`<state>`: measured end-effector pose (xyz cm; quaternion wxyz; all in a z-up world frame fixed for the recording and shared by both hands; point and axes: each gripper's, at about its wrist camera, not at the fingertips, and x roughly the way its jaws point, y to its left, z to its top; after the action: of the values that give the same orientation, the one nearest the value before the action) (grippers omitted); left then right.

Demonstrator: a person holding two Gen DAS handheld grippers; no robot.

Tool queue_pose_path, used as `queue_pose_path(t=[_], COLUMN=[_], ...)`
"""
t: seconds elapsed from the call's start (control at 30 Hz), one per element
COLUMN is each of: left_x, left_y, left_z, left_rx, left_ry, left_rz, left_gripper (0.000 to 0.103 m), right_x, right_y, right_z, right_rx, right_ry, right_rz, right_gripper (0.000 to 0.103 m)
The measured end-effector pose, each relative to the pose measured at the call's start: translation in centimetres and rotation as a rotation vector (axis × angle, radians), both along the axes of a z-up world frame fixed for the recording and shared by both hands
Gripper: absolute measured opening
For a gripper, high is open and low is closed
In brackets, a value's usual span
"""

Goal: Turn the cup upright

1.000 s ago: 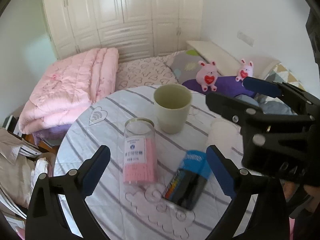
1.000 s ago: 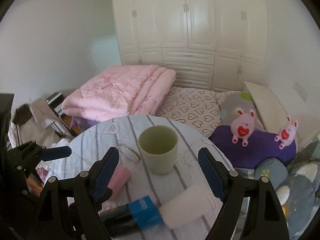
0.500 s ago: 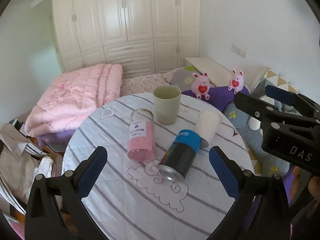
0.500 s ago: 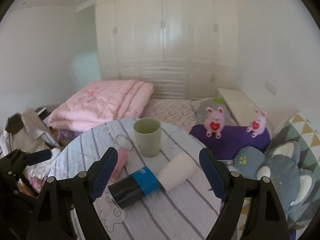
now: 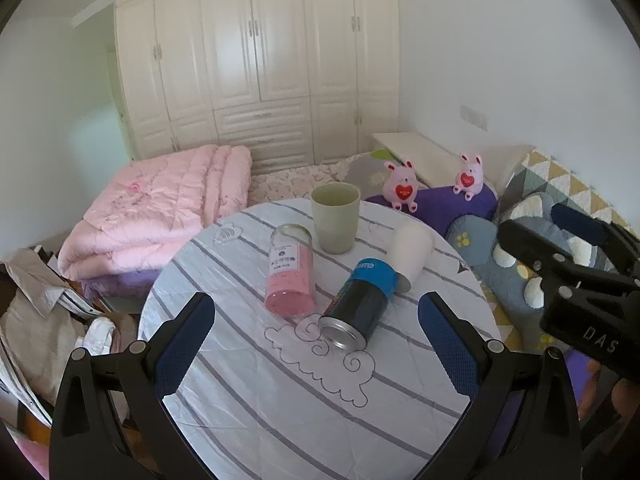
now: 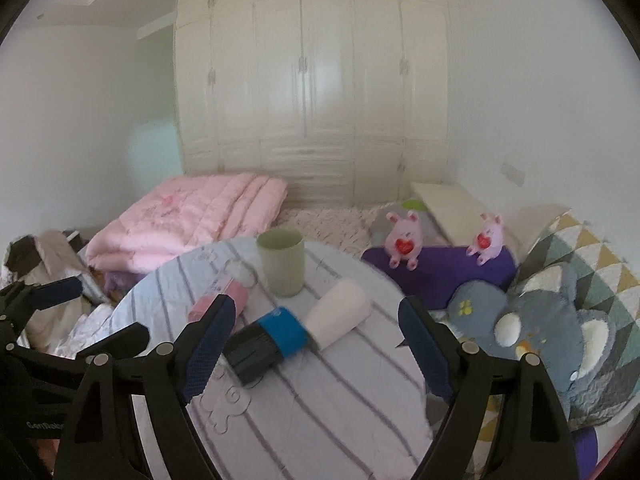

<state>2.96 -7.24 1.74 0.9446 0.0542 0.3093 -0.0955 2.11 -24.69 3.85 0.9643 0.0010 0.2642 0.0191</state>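
A pale green cup (image 5: 335, 217) stands upright, mouth up, at the far side of the round striped table (image 5: 248, 380); it also shows in the right wrist view (image 6: 281, 261). A white paper cup (image 5: 409, 249) lies on its side to the cup's right, also seen in the right wrist view (image 6: 339, 314). My left gripper (image 5: 316, 340) is open and empty, held back above the table's near part. My right gripper (image 6: 316, 340) is open and empty, also back from the cups; it shows at the right of the left wrist view (image 5: 560, 240).
A clear jar of pink contents (image 5: 289, 274) and a dark can with a blue band (image 5: 360, 300) lie on the table. A pink quilt (image 5: 160, 208) is behind on the left. Plush toys (image 5: 402, 188) and cushions (image 5: 520, 248) are on the right.
Both grippers have pulled back and up from the table, so the cups and cans look smaller and farther. The green cup stays upright.
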Motion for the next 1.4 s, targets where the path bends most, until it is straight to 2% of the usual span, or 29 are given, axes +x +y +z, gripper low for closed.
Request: queue_pose_path(t=[0.17, 0.63, 0.83, 1.0, 1.17, 1.4], left_x=[-0.3, -0.5, -0.8, -0.6, -0.6, -0.4], left_y=[0.4, 0.0, -0.3, 0.1, 0.3, 0.4], left_z=[0.4, 0.5, 0.4, 0.3, 0.2, -0.2], left_rx=[-0.03, -0.039, -0.04, -0.082, -0.081, -0.06], left_ry=[-0.013, -0.032, -0.11, -0.126, -0.152, -0.177], left_rz=[0.016, 0.019, 0.01, -0.003, 0.005, 0.021], left_gripper=[0.103, 0.103, 0.103, 0.103, 0.103, 0.103], right_x=[-0.3, -0.2, -0.7, -1.3, -1.8, -1.3], right_y=[0.2, 0.7, 0.7, 1.1, 1.5, 1.7], right_z=[0.3, 0.0, 0.2, 0.5, 0.7, 0.3], right_rx=[-0.023, -0.042, -0.068, -0.103, -0.131, -0.132], right_ry=[0.006, 0.016, -0.038, -0.112, -0.184, -0.19], right_rz=[-0.004, 0.012, -0.008, -0.029, -0.038, -0.035], right_gripper=[0.085, 0.085, 0.085, 0.085, 0.085, 0.085])
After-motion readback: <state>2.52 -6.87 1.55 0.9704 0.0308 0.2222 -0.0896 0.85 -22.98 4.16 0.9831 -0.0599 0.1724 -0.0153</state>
